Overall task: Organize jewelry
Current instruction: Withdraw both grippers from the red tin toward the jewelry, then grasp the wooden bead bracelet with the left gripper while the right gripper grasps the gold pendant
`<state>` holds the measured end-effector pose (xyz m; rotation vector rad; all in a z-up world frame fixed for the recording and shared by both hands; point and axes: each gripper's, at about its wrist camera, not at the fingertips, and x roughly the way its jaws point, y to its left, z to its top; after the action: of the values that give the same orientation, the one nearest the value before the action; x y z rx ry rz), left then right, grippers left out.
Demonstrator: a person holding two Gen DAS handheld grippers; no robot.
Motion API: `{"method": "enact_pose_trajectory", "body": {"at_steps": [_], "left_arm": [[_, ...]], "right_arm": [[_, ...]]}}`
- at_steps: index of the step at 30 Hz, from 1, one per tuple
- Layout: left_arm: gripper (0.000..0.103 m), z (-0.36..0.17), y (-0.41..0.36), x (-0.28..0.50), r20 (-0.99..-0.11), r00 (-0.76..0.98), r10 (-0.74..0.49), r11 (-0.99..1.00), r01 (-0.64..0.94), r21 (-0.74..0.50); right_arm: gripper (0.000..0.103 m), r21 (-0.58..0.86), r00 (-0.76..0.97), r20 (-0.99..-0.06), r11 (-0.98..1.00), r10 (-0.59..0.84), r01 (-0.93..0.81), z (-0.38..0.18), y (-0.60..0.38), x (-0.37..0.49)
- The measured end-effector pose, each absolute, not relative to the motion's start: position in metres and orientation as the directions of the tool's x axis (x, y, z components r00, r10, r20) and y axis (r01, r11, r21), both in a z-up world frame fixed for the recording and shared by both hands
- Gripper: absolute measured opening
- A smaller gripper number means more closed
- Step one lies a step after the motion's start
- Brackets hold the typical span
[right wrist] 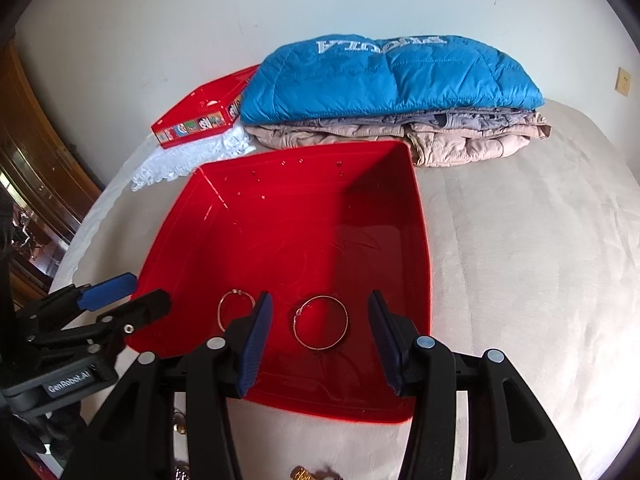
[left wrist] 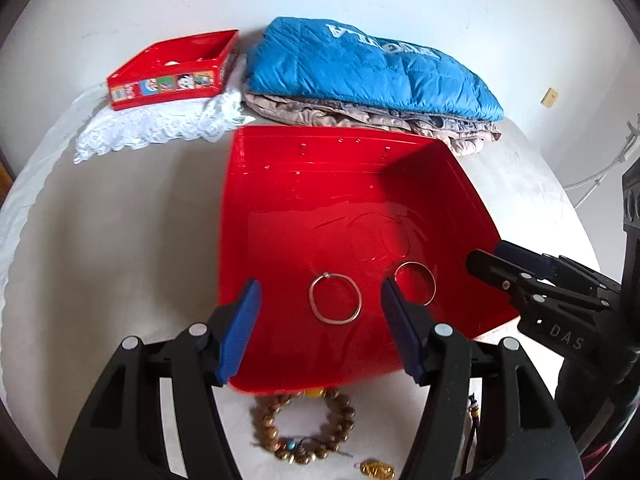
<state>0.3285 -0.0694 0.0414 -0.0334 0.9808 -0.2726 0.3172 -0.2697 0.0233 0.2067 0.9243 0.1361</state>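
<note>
A large red tray (left wrist: pixel 280 208) lies on a pale padded surface. On its floor rest a silver bangle (left wrist: pixel 335 298) and a gold bangle (left wrist: pixel 414 283), side by side and apart. My left gripper (left wrist: pixel 320 332) hovers open over the tray's near part, and the silver bangle shows between its blue pads (left wrist: pixel 240 328), untouched. In the right wrist view my right gripper (right wrist: pixel 320 344) is open too, framing the gold bangle (right wrist: pixel 320 322), with the silver bangle (right wrist: pixel 236 310) to its left. A wooden bead bracelet (left wrist: pixel 304 428) and a small gold trinket (left wrist: pixel 376 470) lie outside the tray's near edge.
Behind the tray lie a folded blue quilted jacket (left wrist: pixel 360 64) on beige folded clothes (left wrist: pixel 360 114), and a small red box with cartoon pictures (left wrist: pixel 176 68) on white lace (left wrist: pixel 160 128). Each gripper shows in the other's view, beside the tray. Wooden furniture (right wrist: pixel 24 140) stands far left.
</note>
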Motion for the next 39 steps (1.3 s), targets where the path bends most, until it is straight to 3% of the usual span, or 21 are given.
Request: {"method": "enact_pose_trajectory", "body": {"at_steps": [10,17,25,39], "left_arm": [[0.062,0.047,-0.046,0.281,-0.823,0.541,-0.172,0.98,0.181,-0.086],[0.062,0.019,-0.025,0.253,-0.851,0.484,-0.203,0.976,0.173,-0.134],[0.06,-0.021,-0.021,0.259,-0.894,0.406,-0.189,0.978,0.158,-0.135],[0.057,-0.042,-0.03,0.265,-0.915,0.373,-0.153,0.982,0.164,-0.097]], "right_arm": [[0.05,0.23,0.607,-0.766,0.972,0.209,-0.044,0.036,-0.262,0.274],[0.05,0.239,0.593,-0.769,0.968,0.238,-0.079,0.029,-0.252,0.237],[0.049,0.273,0.531,-0.801,0.958,0.277,-0.087,0.001,-0.246,0.227],[0.049,0.252,0.491,-0.82,0.956,0.295,-0.153,-0.009,-0.222,0.223]]}}
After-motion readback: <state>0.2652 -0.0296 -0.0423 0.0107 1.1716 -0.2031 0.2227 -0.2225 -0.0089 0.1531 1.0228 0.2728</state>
